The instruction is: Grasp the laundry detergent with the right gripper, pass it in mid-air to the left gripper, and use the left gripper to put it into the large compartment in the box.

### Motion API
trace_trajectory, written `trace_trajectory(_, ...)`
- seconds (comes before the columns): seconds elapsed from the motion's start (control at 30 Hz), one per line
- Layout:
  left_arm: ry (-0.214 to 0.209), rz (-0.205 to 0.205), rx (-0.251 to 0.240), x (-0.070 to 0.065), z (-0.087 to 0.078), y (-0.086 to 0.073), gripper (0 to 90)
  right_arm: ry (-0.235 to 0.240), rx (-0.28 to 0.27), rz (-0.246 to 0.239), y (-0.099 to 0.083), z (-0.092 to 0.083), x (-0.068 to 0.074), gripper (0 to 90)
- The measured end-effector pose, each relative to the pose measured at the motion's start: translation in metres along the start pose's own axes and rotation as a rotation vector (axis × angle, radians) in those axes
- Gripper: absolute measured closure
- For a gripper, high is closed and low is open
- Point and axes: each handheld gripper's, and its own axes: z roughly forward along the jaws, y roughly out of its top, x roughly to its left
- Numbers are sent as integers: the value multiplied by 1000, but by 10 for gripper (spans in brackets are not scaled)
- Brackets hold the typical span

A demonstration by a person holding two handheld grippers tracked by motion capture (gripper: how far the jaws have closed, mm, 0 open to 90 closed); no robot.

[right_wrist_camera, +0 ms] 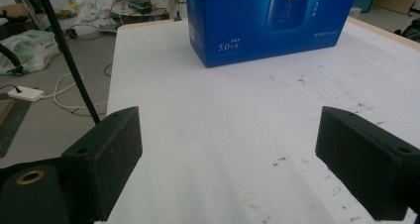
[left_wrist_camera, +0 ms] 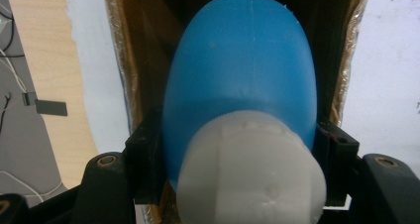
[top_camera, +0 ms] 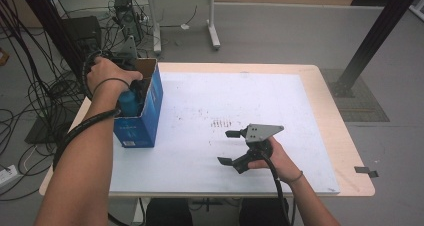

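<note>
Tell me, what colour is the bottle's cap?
White, on the blue bottle; the cap shows best in the left gripper view.

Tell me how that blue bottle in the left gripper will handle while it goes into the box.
The blue bottle looks like smooth, rounded plastic, so it may slip or twist between the left gripper's jaws. Held near its white cap, it could swing. The box looks narrow, so it probably won't tip once inside.
</note>
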Motion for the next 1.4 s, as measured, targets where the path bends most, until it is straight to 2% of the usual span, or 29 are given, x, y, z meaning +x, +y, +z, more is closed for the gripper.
trace_trajectory(0.23, 0, 8, 8, -1, 6, 1, 374, -3, 2, 2, 0, -1, 0, 110)
trace_trajectory(0.27, -1, 5, -3, -1, 8, -1, 374, -4, 4, 1, 0, -1, 0, 110)
trace_trajectory(0.67, -12, 9, 21, 2, 19, 1, 374, -1, 7, 2, 0, 1, 1, 112)
trace_trajectory(1.4, -23, 4, 18, 6, 21, -2, 373, -5, 7, 0, 0, 0, 2, 116)
